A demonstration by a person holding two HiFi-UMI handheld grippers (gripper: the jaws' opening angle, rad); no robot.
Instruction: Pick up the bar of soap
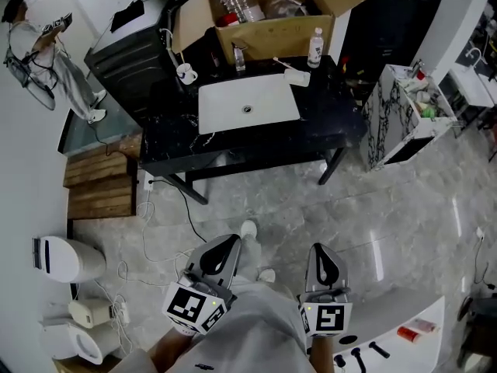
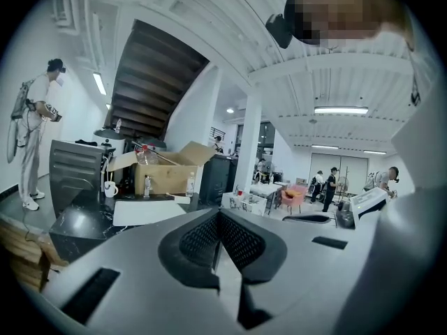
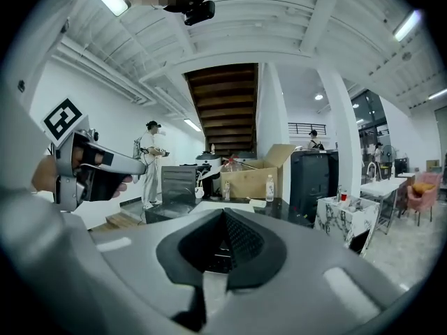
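From the head view, the person stands on the marble floor well apart from the black table (image 1: 330,127). Both tools are low in the frame. The left gripper (image 1: 227,243) and right gripper (image 1: 321,251) each show their jaws drawn together with nothing in them. A small pale block just right of the white sink (image 1: 213,119) reads as the bar of soap (image 1: 298,77). It lies flat near a thin stick (image 1: 280,63), with a clear bottle (image 1: 315,47) close behind it and a cardboard box (image 1: 268,29) further back.

In the left gripper view the textured pads meet at the tip and hold nothing. The soap (image 2: 179,199) is far ahead on the tabletop, left of the tip.

In the right gripper view the pads are likewise pressed together on nothing. The soap (image 3: 257,202) sits slightly right of the tip line, in front of the bottle (image 3: 269,187), so this tool looks better placed to take it.

The step in hand is the approach. To do it well:
1. Walk up to the table's front edge first.
2. Spread the right jaws before arriving, not over the soap.
3. Come in low and level from the front, clear of the bottle and the stick.
4. Set 1 pad on each long side of the bar.
5. Close gently, since soap is probably slick and may squirt out, then lift straight up
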